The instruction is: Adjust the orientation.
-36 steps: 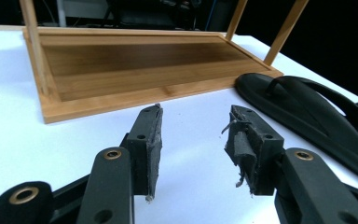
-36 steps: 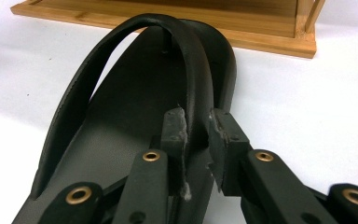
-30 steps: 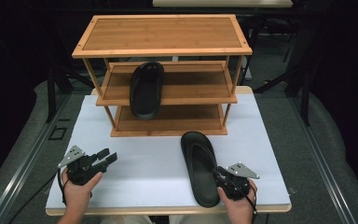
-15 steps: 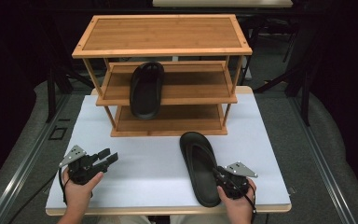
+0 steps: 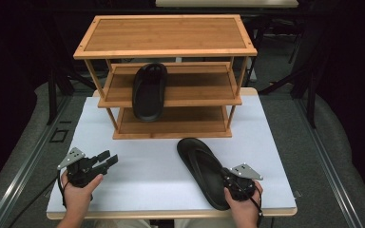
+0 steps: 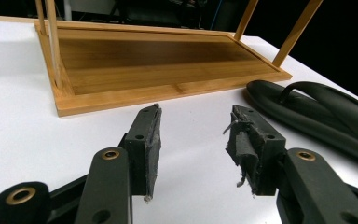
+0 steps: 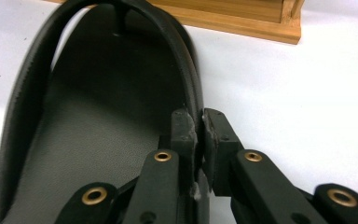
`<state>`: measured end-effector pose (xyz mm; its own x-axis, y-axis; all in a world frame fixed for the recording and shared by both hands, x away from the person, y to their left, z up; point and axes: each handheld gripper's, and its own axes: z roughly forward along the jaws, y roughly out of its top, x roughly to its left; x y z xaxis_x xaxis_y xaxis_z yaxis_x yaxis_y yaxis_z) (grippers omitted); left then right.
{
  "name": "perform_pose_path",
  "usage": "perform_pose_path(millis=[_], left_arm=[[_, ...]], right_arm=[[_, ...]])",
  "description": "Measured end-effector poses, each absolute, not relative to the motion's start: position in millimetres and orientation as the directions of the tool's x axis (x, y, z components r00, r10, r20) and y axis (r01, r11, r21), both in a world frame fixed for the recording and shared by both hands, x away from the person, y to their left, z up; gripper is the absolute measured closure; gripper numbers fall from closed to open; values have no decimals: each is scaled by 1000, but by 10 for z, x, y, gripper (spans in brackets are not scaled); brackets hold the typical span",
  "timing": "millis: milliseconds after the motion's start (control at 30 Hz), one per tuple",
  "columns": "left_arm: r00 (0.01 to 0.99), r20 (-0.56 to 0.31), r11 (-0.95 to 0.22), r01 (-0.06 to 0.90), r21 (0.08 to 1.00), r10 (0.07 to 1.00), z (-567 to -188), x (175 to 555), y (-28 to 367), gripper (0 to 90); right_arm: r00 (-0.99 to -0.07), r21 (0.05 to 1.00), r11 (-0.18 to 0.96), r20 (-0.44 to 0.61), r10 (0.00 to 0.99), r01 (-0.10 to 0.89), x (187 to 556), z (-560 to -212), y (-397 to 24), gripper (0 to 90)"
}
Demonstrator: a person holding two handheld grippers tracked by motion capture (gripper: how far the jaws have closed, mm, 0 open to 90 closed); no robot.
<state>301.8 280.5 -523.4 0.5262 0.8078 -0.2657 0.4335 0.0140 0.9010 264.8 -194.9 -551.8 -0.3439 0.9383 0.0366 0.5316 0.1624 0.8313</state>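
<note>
On white table (image 5: 138, 190) near its front right corner, right gripper (image 7: 199, 128) just clamped on flip-flop (image 5: 203, 168) rim: light, floppy, likely saggy; left gripper (image 6: 196, 140) agape, empty.

The right claw (image 5: 225, 176) has just closed on the edge of the black sandal (image 5: 203, 167) on the white table (image 5: 142, 185).

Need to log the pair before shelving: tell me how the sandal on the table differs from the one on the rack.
The table sandal lies flat on the white table, while the rack sandal sits on the rack's middle shelf, its end overhanging the front edge. The right gripper is shut on the table sandal's rim; nothing touches the rack sandal. Both are black thong sandals.
</note>
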Motion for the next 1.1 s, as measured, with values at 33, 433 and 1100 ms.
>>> perform_pose_path(millis=[33,433,1100], left_arm=[[525,-266,15,433,901,808,-5235,3019,2807,534],[517,-269,23,432,901,813,-5232,3020,2835,534],[514,-277,33,434,900,812,-5246,3024,2839,532]], right_arm=[[-346,832,157,44,937,532,2649,-5519,-1955,835],[-336,854,122,65,940,506,2626,-5503,-1974,838],[-332,887,59,109,937,458,2520,-5361,-2035,837]])
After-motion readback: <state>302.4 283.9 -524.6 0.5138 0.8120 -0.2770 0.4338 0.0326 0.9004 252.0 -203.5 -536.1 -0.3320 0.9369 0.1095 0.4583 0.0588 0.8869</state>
